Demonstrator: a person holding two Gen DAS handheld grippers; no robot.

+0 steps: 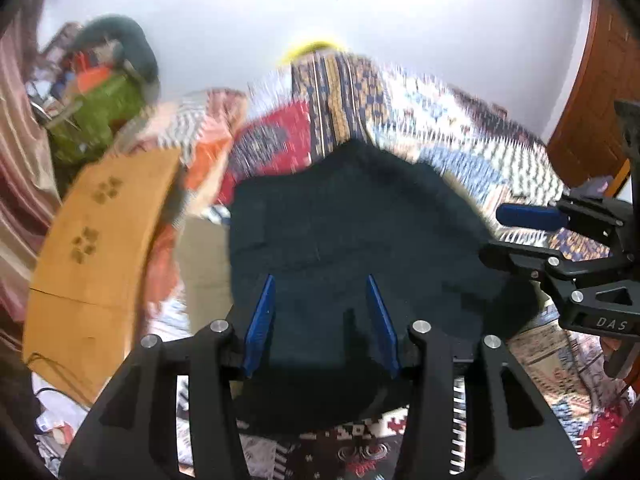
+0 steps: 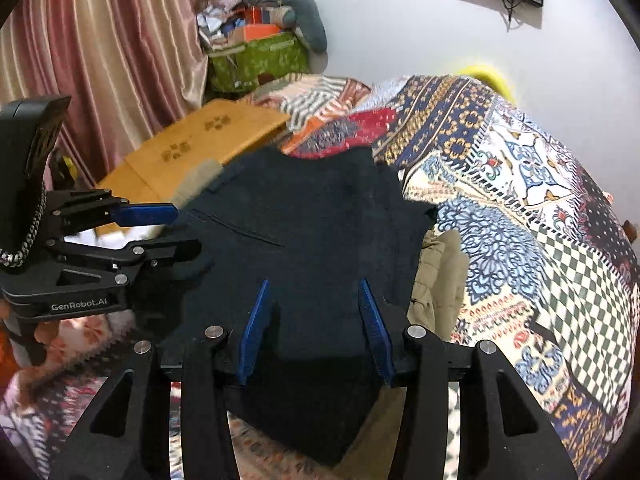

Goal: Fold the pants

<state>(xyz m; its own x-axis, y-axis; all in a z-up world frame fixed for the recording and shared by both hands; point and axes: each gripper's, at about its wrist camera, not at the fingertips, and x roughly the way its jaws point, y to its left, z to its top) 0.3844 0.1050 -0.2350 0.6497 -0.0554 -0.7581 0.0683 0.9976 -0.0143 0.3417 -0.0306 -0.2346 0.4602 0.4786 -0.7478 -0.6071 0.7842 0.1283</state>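
Lying on the patchwork-patterned bedspread [image 2: 520, 216], the dark navy folded fabric pants [image 2: 304, 224] are stretching their long axis from 6 toward 12 o'clock. The left tongs [image 1: 322, 320] and right tongs [image 2: 314, 322] are hanging partly open above the cloth, gripping nothing. At 11 o'clock, a green patterned fabric box [image 2: 256, 62] is holding assorted clutter too small to identify.
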